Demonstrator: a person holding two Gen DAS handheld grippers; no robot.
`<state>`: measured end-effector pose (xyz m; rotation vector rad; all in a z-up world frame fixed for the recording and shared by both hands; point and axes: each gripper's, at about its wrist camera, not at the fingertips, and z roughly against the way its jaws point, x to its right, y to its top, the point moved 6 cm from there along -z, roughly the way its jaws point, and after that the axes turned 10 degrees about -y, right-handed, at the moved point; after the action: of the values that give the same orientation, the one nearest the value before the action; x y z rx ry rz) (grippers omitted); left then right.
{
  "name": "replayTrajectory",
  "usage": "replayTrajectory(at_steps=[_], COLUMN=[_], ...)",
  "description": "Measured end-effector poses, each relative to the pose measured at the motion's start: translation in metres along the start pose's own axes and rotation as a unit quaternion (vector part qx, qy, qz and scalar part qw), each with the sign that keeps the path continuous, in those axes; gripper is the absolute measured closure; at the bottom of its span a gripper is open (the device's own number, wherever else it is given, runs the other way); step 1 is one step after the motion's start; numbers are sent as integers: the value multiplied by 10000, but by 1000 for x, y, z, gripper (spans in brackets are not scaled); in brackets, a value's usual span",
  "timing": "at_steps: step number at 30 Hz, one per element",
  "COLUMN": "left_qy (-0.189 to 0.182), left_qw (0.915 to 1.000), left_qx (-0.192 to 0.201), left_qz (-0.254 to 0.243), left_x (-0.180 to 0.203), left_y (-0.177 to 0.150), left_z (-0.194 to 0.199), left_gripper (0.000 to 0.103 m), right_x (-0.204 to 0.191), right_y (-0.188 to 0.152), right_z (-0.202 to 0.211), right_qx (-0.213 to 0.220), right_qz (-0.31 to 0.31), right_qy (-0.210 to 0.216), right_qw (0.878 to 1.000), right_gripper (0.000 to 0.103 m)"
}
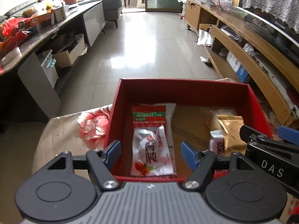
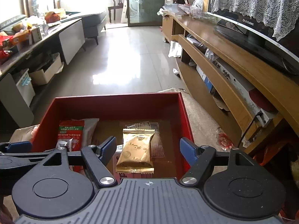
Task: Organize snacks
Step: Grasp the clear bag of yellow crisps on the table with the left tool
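Two grippers: I see both over the red box (image 1: 186,91), pointing down into it.
Left gripper (image 1: 151,152): spread apart, nothing pinched; white and red packet (image 1: 151,153) lies flat below it.
Right gripper (image 2: 147,149): spread apart, pads clear of the gold packet (image 2: 136,151) lying on the box floor.
Red packet (image 2: 72,130): flat at the box's left side.

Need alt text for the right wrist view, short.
Open right tongs hover over a red box, holding nothing; a gold snack packet lies in the box between the blue fingertips. A red-and-green packet lies at the box's left, with tiled floor and a wooden TV cabinet beyond.
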<state>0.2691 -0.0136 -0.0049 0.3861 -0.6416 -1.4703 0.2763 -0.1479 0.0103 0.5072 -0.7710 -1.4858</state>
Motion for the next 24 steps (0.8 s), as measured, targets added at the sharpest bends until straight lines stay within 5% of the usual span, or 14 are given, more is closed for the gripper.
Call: replayTrajectory(at_steps=[13,17,24], left_qy=[-1039,-1702,-2664], left_qw=[9905,9755,9315], left_qx=[-678,-1057,-1393], left_qz=[-595,-904,-2048], left_x=[56,82,115], left_y=[-68,-97,-119], left_z=[29,37,43], left_gripper=[32,32,30], right_x=[51,66,89], right_y=[-42,-60,-94], right_z=[34,44,68], right_qx=[-240,-384,-540], right_qz=[-174,-259,-337], right_qy=[-294,-276,-106], right_qw=[9991,9985,9979], right_gripper=[21,20,20])
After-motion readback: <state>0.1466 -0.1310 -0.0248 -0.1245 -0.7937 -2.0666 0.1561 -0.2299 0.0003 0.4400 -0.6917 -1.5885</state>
